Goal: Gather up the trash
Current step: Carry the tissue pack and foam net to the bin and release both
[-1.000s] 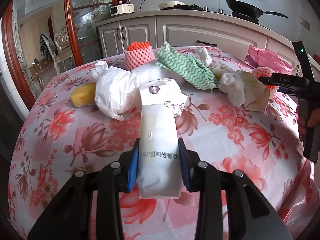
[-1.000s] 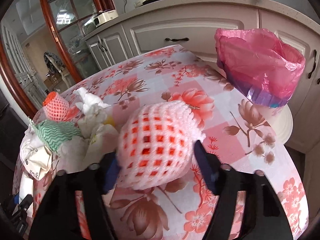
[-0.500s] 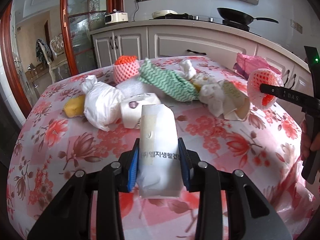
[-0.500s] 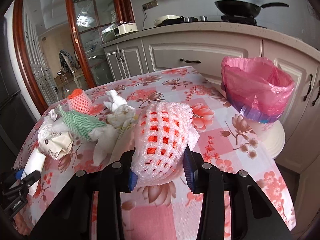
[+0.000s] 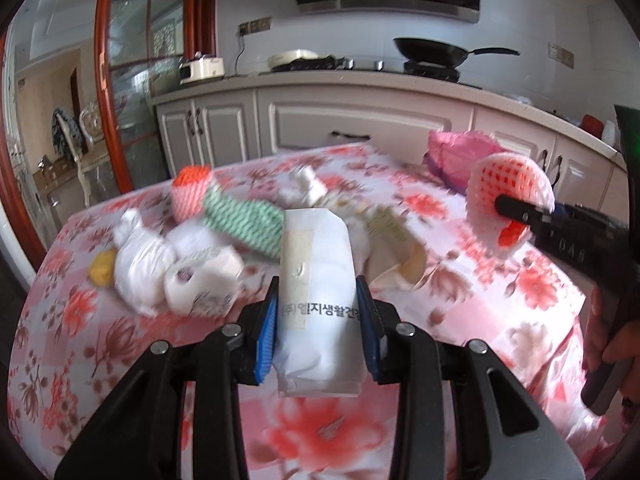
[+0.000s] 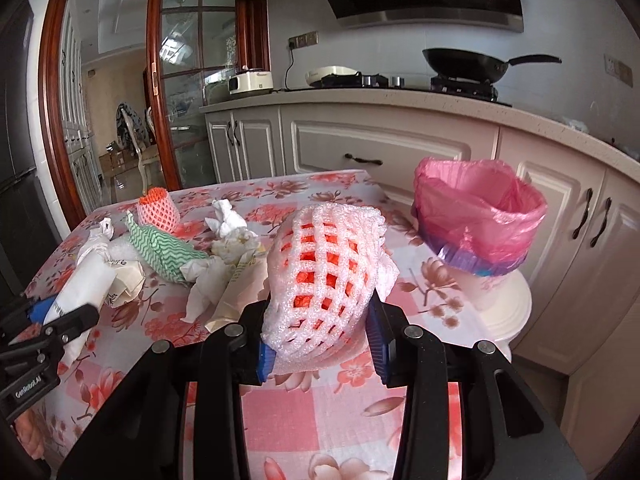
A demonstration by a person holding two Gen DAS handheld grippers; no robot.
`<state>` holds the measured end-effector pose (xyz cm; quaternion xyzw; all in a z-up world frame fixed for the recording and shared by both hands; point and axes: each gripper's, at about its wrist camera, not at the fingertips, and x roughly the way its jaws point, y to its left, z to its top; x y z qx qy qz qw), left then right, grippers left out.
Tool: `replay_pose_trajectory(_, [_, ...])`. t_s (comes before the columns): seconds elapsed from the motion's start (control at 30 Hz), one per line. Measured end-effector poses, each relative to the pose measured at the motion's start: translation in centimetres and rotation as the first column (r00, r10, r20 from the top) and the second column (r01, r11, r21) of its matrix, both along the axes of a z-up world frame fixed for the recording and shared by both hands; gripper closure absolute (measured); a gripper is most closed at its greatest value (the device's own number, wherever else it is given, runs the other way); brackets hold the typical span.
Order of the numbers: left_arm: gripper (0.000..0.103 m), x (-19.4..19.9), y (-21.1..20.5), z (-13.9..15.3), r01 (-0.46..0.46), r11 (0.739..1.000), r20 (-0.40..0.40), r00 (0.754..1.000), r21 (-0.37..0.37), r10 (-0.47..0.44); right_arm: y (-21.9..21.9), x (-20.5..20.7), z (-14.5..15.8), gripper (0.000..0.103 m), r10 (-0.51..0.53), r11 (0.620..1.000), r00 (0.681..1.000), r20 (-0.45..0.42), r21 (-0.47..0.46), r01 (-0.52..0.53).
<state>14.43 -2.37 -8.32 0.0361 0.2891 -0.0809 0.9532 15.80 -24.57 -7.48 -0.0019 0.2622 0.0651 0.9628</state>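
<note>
The left gripper point(image 5: 316, 320) pinches a white paper-wrapped packet point(image 5: 316, 280) with black printed lettering; both blue pads press its sides, and the packet stands clear above the counter point(image 5: 328, 432), which is covered in a pink floral cloth. The packet's far end projects forward past the fingertips.

The right gripper point(image 6: 322, 340) pinches a pink foam fruit net point(image 6: 324, 276) with something orange showing through the mesh. The pads press into the net's lower part, and the net bulges above them, lifted off the counter. In the left wrist view the same net point(image 5: 510, 184) appears at right, raised above the cloth, with a hand point(image 5: 616, 344) on the gripper's handle at the frame edge.

Remaining trash lies in a loose cluster at the far left part of the counter: a second foam net with an orange top point(image 6: 156, 210), a green-and-white zigzag cloth point(image 6: 164, 250), crumpled white tissue point(image 6: 228, 220), creased paper wrappers point(image 6: 212, 284), a white plastic bundle point(image 5: 142, 258), a toilet paper roll point(image 5: 200, 284) and a yellow item point(image 5: 102, 270) partly hidden behind the bundle.

A bin lined with a pink bag point(image 6: 480, 216) stands on a white round stool point(image 6: 508, 312) just beside the counter's right edge, its mouth open. It is near the held net but apart from it.
</note>
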Motion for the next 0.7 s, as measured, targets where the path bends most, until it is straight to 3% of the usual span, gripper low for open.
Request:
replay_pose_trajectory(0.4, [0.068, 2.6, -7.0, 3.6, 0.115, 0.993, 0.119, 0.986, -0.016, -0.113, -3.8, -1.3, 2.3, 0.065, -0.106, 0.993, 0.986, 0.128, -0.039, 0.112])
replay_pose_trajectory(0.7, [0.068, 6.4, -12.6, 6.3, 0.196, 0.979, 0.190, 0.965, -0.055, -0.182, -8.2, 0.1, 4.5, 0.065, -0.182, 0.979, 0.961, 0.208, -0.051, 0.197])
